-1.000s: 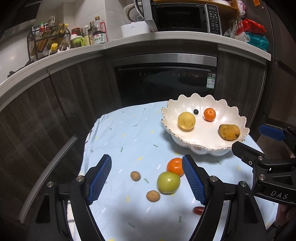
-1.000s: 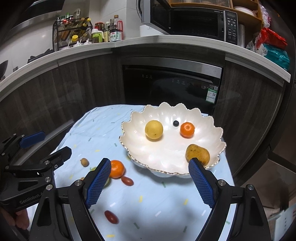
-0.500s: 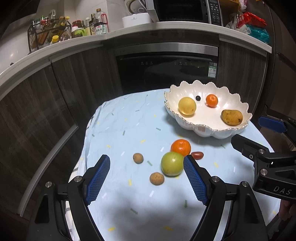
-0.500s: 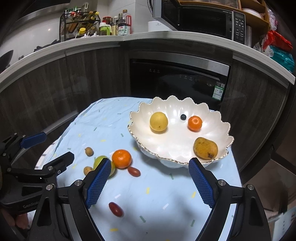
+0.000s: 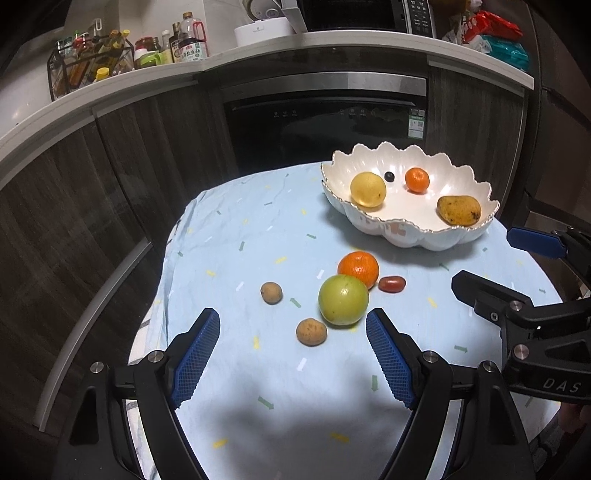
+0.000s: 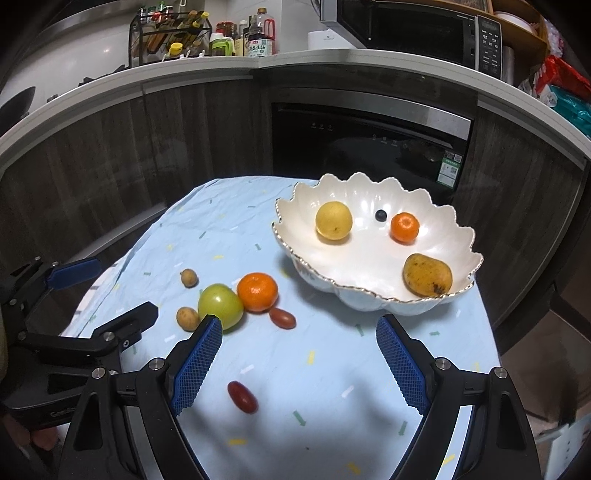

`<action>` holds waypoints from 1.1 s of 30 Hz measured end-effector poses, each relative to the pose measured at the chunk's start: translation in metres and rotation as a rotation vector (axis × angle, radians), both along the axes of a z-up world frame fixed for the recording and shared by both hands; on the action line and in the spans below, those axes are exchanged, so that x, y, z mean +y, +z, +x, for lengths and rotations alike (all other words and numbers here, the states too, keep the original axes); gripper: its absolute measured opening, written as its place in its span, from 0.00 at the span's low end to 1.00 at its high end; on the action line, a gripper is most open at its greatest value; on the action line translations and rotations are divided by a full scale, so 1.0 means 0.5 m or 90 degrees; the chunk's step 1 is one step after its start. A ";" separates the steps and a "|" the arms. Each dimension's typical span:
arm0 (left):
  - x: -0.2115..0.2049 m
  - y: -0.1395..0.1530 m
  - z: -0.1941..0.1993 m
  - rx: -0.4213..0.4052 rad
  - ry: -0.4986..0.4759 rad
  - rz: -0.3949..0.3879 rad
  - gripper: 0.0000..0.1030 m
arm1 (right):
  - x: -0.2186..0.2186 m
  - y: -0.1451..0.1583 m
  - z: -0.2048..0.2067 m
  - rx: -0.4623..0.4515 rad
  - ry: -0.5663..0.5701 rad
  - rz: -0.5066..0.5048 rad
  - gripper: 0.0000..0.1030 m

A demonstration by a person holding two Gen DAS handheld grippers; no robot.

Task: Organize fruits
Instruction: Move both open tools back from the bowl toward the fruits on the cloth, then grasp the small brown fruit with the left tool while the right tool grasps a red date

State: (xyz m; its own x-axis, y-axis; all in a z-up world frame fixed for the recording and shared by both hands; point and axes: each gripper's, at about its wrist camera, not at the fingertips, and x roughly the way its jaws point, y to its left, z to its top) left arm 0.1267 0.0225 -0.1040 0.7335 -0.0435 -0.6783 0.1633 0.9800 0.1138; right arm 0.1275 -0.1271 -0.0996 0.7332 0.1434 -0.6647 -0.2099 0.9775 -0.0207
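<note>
A white scalloped bowl (image 5: pixel 406 236) (image 6: pixel 369 297) holds a yellow round fruit (image 6: pixel 333 220), a blueberry (image 6: pixel 381 215), a small orange (image 6: pixel 405 227) and a mango (image 6: pixel 426 275). On the light blue cloth lie a mandarin (image 5: pixel 358 266) (image 6: pixel 257 291), a green apple (image 5: pixel 343 300) (image 6: pixel 220 304), two small brown fruits (image 5: pixel 271 292) (image 5: pixel 311 331) and two red cherry tomatoes (image 6: pixel 282 318) (image 6: pixel 242 397). My left gripper (image 5: pixel 291 315) (image 6: pixel 125 288) stands open just short of the apple and the nearer brown fruit. My right gripper (image 6: pixel 299 321) (image 5: pixel 484 258) is open and empty above the cloth in front of the bowl.
The cloth-covered table (image 5: pixel 240 221) drops off at its left and far edges. Dark cabinets and a built-in oven (image 5: pixel 325 122) stand close behind it. The counter above carries a bottle rack (image 5: pixel 88 62) and a microwave (image 6: pixel 413 33).
Both grippers have sunk a little toward the cloth, and the fruit sits higher in both views. No fruit has moved, and both stay open.
</note>
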 end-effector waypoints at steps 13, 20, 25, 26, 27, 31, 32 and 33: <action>0.015 -0.048 0.009 0.030 -0.030 0.005 0.76 | 0.034 -0.049 -0.013 0.031 0.035 -0.016 0.84; 0.022 -0.079 0.023 0.047 -0.087 0.010 0.69 | 0.050 -0.077 -0.015 0.054 0.054 -0.025 0.79; 0.014 -0.091 0.034 0.054 -0.118 0.012 0.67 | 0.055 -0.098 -0.009 0.077 0.066 -0.019 0.69; 0.014 -0.093 0.037 0.055 -0.121 0.012 0.67 | 0.056 -0.102 -0.008 0.081 0.068 -0.017 0.67; 0.012 -0.096 0.039 0.056 -0.124 0.011 0.66 | 0.055 -0.105 -0.008 0.084 0.070 -0.016 0.65; 0.009 -0.106 0.053 0.067 -0.130 0.003 0.62 | 0.054 -0.119 -0.003 0.101 0.073 -0.008 0.60; 0.009 -0.108 0.055 0.067 -0.132 0.003 0.62 | 0.054 -0.122 -0.002 0.105 0.074 -0.006 0.57; 0.008 -0.111 0.058 0.068 -0.133 0.003 0.61 | 0.054 -0.125 -0.001 0.109 0.076 -0.004 0.55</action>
State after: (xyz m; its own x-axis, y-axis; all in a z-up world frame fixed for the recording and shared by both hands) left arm 0.1558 0.0264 -0.1594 0.6325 -0.1830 -0.7527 0.3742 0.9230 0.0900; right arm 0.1268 -0.1000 -0.1623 0.5871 0.2177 -0.7797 -0.3248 0.9456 0.0194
